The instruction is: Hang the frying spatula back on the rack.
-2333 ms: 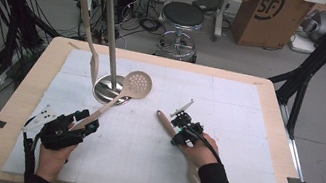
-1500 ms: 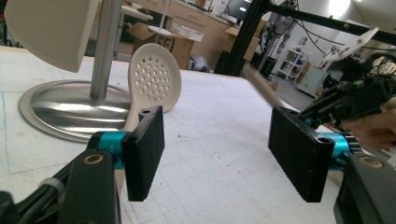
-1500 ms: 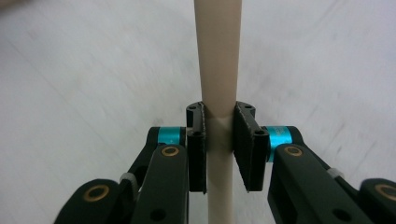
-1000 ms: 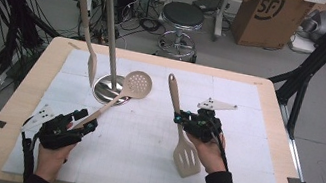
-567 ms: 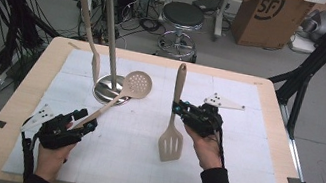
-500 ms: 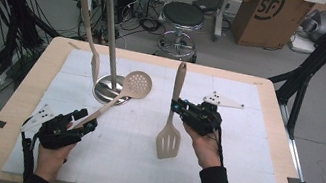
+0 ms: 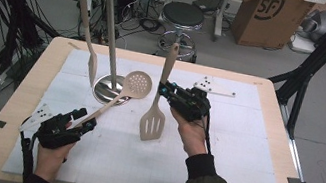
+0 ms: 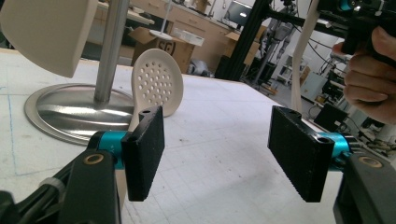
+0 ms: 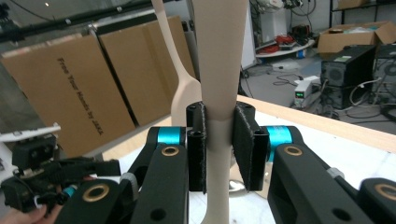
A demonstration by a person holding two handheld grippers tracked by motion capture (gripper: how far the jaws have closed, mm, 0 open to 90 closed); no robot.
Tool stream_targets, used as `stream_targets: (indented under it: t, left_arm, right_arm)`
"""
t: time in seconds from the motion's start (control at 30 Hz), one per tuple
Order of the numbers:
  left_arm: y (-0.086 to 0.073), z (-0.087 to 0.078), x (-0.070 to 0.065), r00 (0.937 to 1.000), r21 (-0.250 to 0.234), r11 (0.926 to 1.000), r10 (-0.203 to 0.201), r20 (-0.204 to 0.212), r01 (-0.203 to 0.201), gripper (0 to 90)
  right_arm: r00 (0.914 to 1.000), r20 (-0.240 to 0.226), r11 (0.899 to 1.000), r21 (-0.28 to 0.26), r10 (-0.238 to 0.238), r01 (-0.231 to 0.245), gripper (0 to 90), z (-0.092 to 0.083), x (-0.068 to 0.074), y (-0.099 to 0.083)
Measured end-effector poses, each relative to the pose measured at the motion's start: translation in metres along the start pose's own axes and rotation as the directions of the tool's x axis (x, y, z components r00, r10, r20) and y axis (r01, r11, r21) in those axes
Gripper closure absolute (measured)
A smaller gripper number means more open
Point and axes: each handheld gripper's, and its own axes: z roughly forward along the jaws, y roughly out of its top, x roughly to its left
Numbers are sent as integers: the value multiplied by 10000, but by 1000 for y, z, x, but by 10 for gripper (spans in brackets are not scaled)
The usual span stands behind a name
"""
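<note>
High view: slotted spatula lifted upright, not yet hung on the utensil stand.
One spatula (image 7: pixel 89 40) already hangs from the stand (image 7: pixel 109 36) at far left; a skimmer (image 7: pixel 134 85) lies on the surface (image 7: pixel 242 151) with its head against the stand's base, its handle running to the left tool (image 7: pixel 79 120). That tool sits near left, jaws spread wide, and whether they touch the handle I cannot tell. The right tool (image 7: pixel 167 92) is clenched on the slotted spatula (image 7: pixel 153 120), held clear of the surface in the middle, handle up, blade down. By my judgement two utensils remain to hang. No containers are on the surface.
</note>
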Motion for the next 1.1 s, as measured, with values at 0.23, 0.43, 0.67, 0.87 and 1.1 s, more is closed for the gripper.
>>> stream_targets:
  t: [0.23,0.43,0.67,0.87,1.1]
  left_arm:
    - [0,0,1,10000,17,10000,-24,-10,24,368]
    - [0,-1,0,10000,11,10000,-22,-65,23,369]
    - [-1,-3,-1,10000,92,9999,55,-62,-55,369]
    - [-2,-5,-2,9999,139,9998,168,-20,-168,369]
    - [-1,-6,1,10000,69,10000,72,-64,-72,369]
  right_arm:
    - [9997,-127,9991,-375,189,-194,771,6,0,2]
    - [9995,-329,9989,-465,5,-20,771,14,4,15]
    - [9982,-596,9967,-812,-114,66,771,29,8,23]
    - [9964,-833,9964,-845,-129,58,771,45,11,33]
    - [9942,-1055,9967,-802,-187,102,771,64,16,45]
